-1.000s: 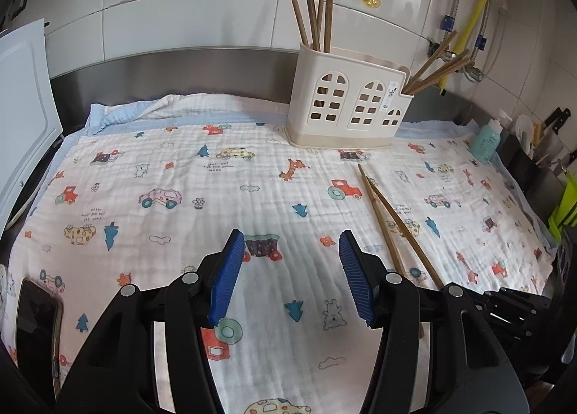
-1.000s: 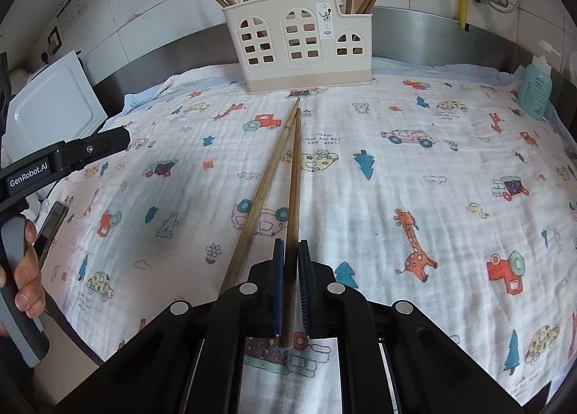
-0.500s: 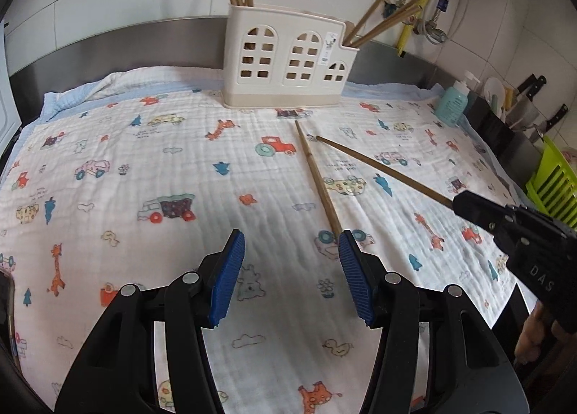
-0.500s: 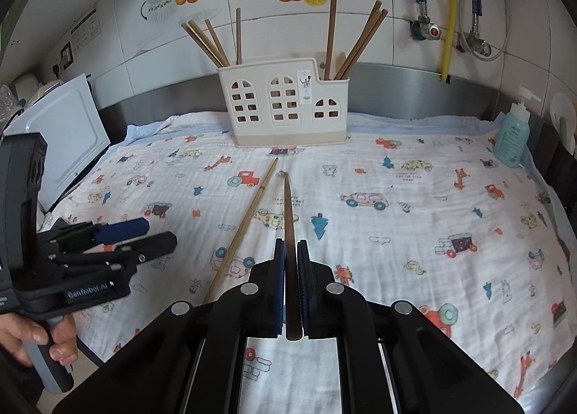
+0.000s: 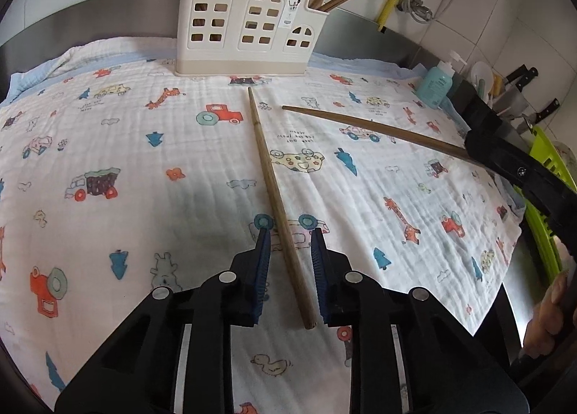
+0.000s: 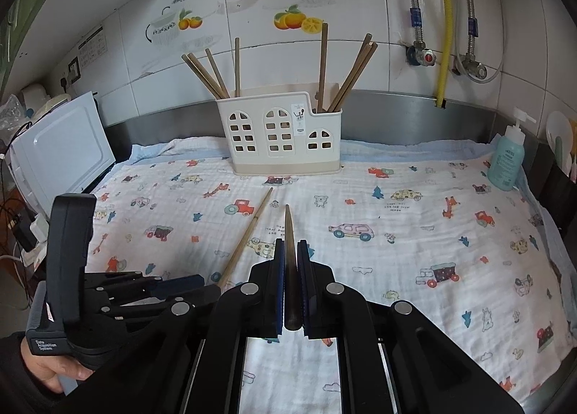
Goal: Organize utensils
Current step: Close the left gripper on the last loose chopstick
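A printed muslin cloth (image 6: pixel 414 205) covers the whole counter, probably to keep the wooden sticks from rolling or clattering while they are sorted. At its far edge, against the steel backsplash, stands the cream utensil holder (image 6: pixel 281 140) with arched window cut-outs; it serves as the landmark. Chopsticks already lean out of its left and right compartments, so much of the sorting looks done.

In front of the holder, a loose chopstick (image 5: pixel 277 197) lies flat on the cloth, its thin tip pointing at the holder's base and its thick end toward the person. The left gripper (image 5: pixel 287 233) straddles that thick end: its blue pads sit on either side, and the jaws have just been closing in around the stick, though a sliver of cloth shows on both sides, so the pads are not yet pressing on it. Taking it near the thick end would leave the tip free to drop into a compartment.

To the right of that stick, the second chopstick (image 6: pixel 289 233) is clamped in the right gripper (image 6: pixel 290 244), jaws nearly shut on it, tip aimed toward the holder and apparently lifted clear of the cloth, ready to be carried to a slot.
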`<state>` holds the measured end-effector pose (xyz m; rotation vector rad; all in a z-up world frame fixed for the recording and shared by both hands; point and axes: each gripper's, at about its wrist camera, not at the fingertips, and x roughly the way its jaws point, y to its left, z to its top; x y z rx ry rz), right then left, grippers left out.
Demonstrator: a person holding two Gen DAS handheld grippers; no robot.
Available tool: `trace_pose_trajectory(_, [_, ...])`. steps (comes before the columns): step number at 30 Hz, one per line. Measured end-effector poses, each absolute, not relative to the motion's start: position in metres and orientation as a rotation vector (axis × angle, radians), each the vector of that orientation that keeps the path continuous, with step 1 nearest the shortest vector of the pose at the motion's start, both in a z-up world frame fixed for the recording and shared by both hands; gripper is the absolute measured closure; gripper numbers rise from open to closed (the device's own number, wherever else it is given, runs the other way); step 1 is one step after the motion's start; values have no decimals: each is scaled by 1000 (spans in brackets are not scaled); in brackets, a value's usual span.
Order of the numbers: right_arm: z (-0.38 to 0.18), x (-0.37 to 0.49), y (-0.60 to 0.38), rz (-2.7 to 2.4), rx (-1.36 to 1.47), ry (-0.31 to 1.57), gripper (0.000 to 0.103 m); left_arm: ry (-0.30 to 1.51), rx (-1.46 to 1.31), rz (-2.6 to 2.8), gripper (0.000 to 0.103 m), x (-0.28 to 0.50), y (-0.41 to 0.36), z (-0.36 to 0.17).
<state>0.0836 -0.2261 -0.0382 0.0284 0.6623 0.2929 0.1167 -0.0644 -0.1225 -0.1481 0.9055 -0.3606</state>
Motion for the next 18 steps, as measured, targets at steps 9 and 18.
trace_pose_trajectory(9, [-36, 88, -228, 304, 29, 651, 96, 922, -102, -297, 90, 126, -77, -130])
trace_pose_trajectory(18, [-30, 88, -230, 307, 28, 636, 96, 913, -52, -244, 97, 125, -80, -125])
